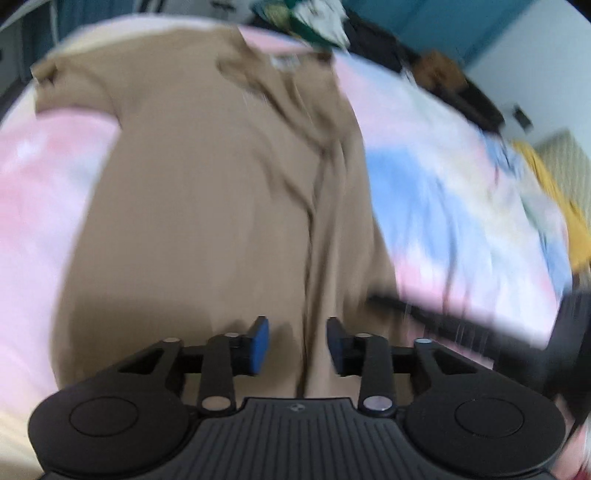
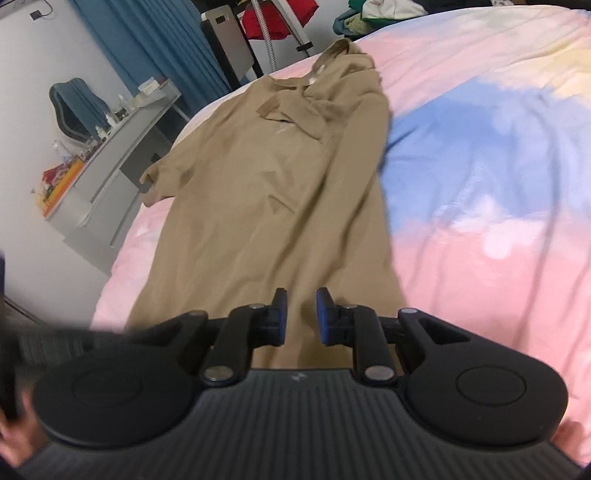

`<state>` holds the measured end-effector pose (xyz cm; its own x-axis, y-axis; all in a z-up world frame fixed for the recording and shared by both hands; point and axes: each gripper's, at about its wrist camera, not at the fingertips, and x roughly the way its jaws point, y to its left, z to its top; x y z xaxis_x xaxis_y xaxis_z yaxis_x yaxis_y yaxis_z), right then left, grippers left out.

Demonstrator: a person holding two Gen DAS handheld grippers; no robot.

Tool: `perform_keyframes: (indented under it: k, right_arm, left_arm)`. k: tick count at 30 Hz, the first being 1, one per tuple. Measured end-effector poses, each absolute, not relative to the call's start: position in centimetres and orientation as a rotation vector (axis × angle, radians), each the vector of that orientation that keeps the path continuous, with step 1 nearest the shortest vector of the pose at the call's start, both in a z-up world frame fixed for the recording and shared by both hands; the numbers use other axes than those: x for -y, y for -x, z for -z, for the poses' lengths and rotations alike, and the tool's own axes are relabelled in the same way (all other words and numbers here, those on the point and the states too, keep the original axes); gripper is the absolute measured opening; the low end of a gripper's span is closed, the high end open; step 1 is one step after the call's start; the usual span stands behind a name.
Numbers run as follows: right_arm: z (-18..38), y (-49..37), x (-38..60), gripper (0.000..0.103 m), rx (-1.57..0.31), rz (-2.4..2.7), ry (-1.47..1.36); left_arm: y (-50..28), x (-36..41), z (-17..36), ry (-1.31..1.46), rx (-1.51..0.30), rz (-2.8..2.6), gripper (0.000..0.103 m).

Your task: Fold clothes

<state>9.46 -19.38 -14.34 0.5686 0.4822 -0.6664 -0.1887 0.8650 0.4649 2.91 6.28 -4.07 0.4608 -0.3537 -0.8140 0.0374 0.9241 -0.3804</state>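
A tan short-sleeved shirt lies lengthwise on a pink, blue and white bedspread, collar at the far end. Its right side is folded over the body; the left sleeve sticks out flat. My left gripper is open and empty, just above the shirt's near hem. In the right wrist view the same shirt lies on the bedspread. My right gripper is open with a narrow gap, empty, over the near hem. The left wrist view is motion-blurred.
A grey desk with small items and a blue chair stand left of the bed. A pile of clothes lies at the far end. A yellow garment lies at the bed's right edge.
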Motion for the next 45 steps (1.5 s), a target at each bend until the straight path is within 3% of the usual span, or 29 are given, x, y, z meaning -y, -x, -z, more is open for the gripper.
perform_keyframes:
  k: [6, 14, 17, 19, 21, 22, 26, 39, 45]
  right_arm:
    - [15.1, -8.8, 16.8, 0.021, -0.843, -0.504, -0.199]
    - [17.7, -10.3, 16.5, 0.021, -0.934, -0.530, -0.218]
    - [18.4, -10.6, 16.3, 0.021, -0.949, -0.557, -0.225]
    - [18.7, -10.5, 16.2, 0.021, -0.952, -0.572, -0.221]
    - [18.7, -10.3, 16.0, 0.021, -0.951, -0.583, -0.210]
    - [18.7, -10.2, 15.9, 0.021, -0.951, -0.588, -0.204]
    - [18.5, -9.4, 15.4, 0.022, -0.951, -0.617, -0.167]
    - [18.5, -9.1, 15.7, 0.022, -0.956, -0.641, -0.127]
    - [17.7, -9.4, 17.2, 0.022, -0.906, -0.617, -0.208]
  left_arm:
    - [-14.7, -5.4, 3.0, 0.409, -0.995, 0.148, 0.061]
    - [-26.6, -1.0, 8.3, 0.441, -0.968, 0.091, 0.060]
    - [-28.7, 0.9, 10.5, 0.360, -0.992, 0.074, 0.050]
    - [-29.3, 2.2, 10.9, 0.227, -0.967, 0.052, 0.033]
    - [-29.3, 2.9, 11.0, 0.161, -0.932, 0.044, 0.009]
    - [-29.3, 2.7, 10.8, 0.157, -0.917, 0.045, 0.005]
    - [-29.6, 1.4, 9.3, 0.172, -0.839, 0.020, 0.005]
    - [-29.5, -0.2, 11.1, 0.133, -0.819, -0.043, 0.007]
    - [-22.9, -1.0, 6.7, 0.106, -0.738, 0.033, 0.008]
